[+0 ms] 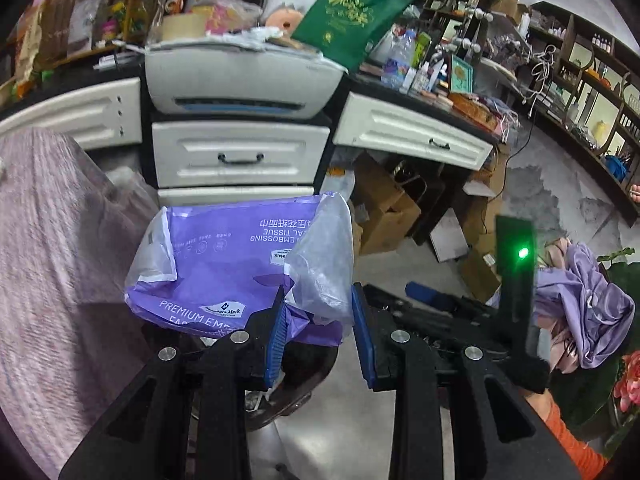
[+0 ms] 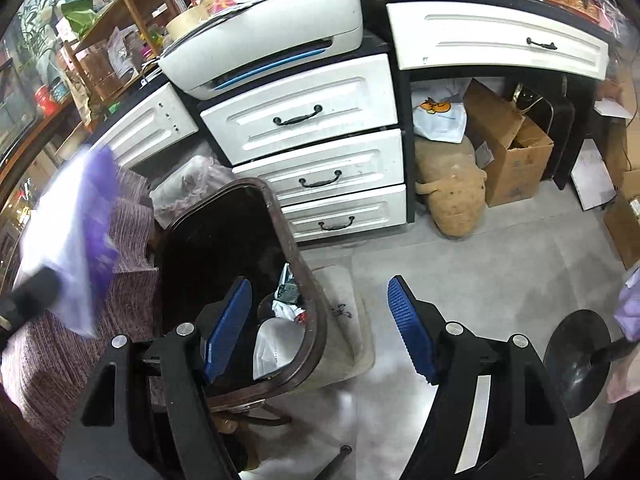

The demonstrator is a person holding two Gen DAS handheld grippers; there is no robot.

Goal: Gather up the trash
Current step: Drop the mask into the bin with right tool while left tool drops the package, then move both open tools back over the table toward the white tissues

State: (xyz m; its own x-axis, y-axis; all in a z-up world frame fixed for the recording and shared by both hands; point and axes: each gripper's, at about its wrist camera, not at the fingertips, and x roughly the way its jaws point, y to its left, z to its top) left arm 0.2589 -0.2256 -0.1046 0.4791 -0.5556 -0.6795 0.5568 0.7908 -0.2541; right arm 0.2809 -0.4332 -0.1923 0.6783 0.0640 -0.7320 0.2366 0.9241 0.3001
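A purple and clear plastic tissue wrapper [image 1: 224,264] hangs in the air in front of the white drawers, and my left gripper [image 1: 319,292] is shut on its lower corner. Seen from the right wrist, this wrapper [image 2: 80,232] is a blur at the left, above the blanket. A brown-rimmed trash bin [image 2: 308,292] stands on the floor with white paper and wrappers [image 2: 276,344] inside. My right gripper [image 2: 318,284] is open over the bin's right rim, with nothing held between its fingers. Its black body with a green light [image 1: 516,264] shows in the left wrist view.
White drawers [image 2: 320,176] with a printer [image 2: 264,40] on top stand behind the bin. A purple knitted blanket [image 2: 80,360] lies to the left. Cardboard boxes [image 2: 516,160] and a tan plush toy [image 2: 452,200] sit under the desk. A black round base [image 2: 576,360] is at the right.
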